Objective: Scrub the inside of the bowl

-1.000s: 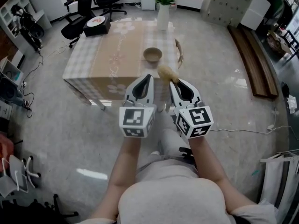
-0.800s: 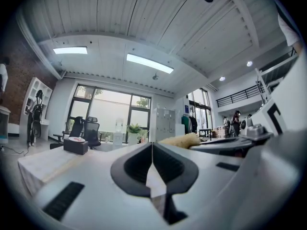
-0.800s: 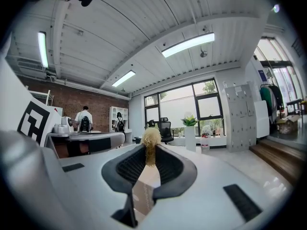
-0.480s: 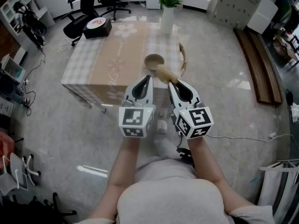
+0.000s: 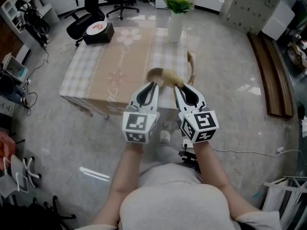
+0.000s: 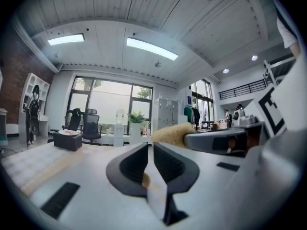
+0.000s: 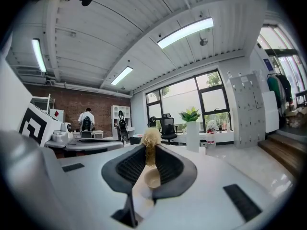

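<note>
Bowl [image 5: 152, 74], judged light, rigid and slippery, is set near the tabletop [image 5: 115, 66] edge, best braced at its rim by the closed, empty left hand-held gripper [image 5: 152, 85], while the brush [image 5: 169, 78] is clamped in the right hand-held gripper [image 5: 178, 86].

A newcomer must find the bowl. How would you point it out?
Look at the checked table. Near its nearest edge, toward the right, sits the bowl. It is small, round and tan, unlike the tall white vase and the black box.
</note>
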Demonstrator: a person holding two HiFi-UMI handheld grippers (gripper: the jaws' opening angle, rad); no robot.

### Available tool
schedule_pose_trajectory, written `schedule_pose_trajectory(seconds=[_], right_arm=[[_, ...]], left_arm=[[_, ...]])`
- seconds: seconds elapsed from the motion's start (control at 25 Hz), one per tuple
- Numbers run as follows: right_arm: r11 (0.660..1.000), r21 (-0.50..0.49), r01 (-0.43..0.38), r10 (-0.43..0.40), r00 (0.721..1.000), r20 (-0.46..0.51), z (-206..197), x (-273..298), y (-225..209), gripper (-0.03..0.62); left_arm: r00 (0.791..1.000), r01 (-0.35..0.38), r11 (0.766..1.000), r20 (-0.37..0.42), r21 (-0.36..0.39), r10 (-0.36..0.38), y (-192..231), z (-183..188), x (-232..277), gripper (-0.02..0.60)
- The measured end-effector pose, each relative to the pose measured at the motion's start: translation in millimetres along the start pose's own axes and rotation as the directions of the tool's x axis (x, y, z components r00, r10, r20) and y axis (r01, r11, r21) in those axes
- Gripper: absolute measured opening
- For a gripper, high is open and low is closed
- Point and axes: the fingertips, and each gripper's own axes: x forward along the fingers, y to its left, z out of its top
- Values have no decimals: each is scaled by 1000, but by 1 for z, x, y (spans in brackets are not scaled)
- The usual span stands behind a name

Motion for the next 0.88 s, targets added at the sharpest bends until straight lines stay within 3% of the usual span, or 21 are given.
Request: schedule_pose_trajectory(seconds=[0.08, 0.16, 0.32, 0.56, 0.88], right_arm=[[1000, 10, -13, 13, 1000, -11, -1, 15, -10, 60], [999, 18, -27, 28, 999, -20, -2, 30, -18, 60], [998, 26, -58, 59, 998, -35, -3, 55, -35, 60], [995, 31, -100, 102, 993, -59, -5, 90, -53, 60], [988, 37, -150, 153, 982, -110, -26, 123, -59, 60]], left_arm=[[999, 11, 1000, -32, 15, -11, 4, -8, 15, 24], [997, 30, 999, -68, 13, -29, 8, -17, 29, 125], [987, 70, 997, -144, 22, -66, 14, -37, 51, 180], [959, 151, 988, -239, -13, -150, 22, -68, 78, 284], [924, 185, 982, -345, 27, -164, 35, -101, 100, 408]])
